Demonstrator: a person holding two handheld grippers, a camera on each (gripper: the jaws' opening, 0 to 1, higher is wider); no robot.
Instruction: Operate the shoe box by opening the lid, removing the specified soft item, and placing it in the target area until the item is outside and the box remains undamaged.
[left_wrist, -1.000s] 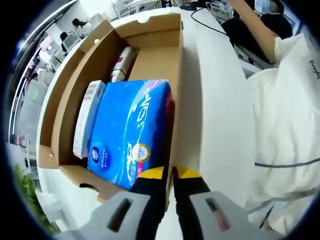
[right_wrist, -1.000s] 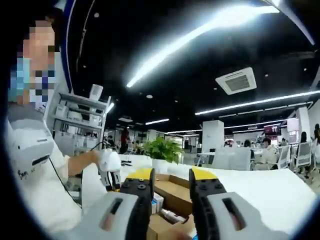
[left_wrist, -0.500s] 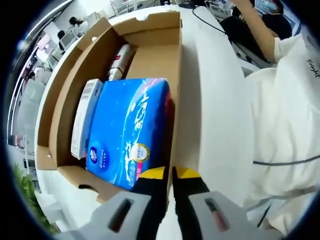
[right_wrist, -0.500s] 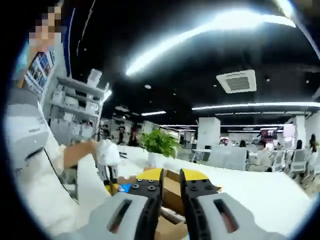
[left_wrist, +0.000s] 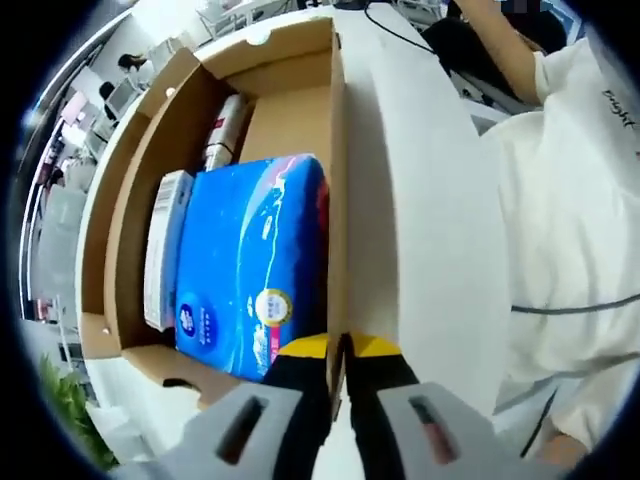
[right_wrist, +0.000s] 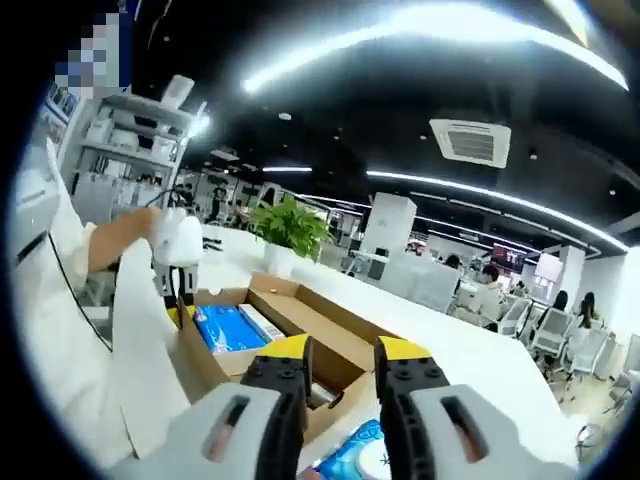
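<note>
Looking along your left gripper (left_wrist: 338, 352), you see the soft item, a blue tissue pack (left_wrist: 255, 265) with glossy plastic wrap, white lettering and a small round gold seal near its lower end. It lies flat inside the open shoe box (left_wrist: 338, 180), pressed against the box's 3 o'clock wall. Your left jaws are nearly together, pinched on the box's wall at its near corner at 6 o'clock; the pack's lower edge sits just beside the yellow tips.

Since half a second ago the left gripper view has barely shifted, and the pack lies as before. The right gripper view has swung: the box, then half hidden behind the jaws, now shows clearly at 8 o'clock, with your other gripper at its near corner.

In the box, a white carton with a barcode (left_wrist: 164, 250) lies along the pack's 9 o'clock side, and a silvery cylinder with red print (left_wrist: 225, 131) lies beyond it towards 11 o'clock. The far floor of the box is bare cardboard.

Your right gripper (right_wrist: 340, 362) has its jaws apart, holding nothing. Between them, at 6 o'clock, a second blue pack (right_wrist: 355, 452) lies on the white table (right_wrist: 470, 350).
</note>
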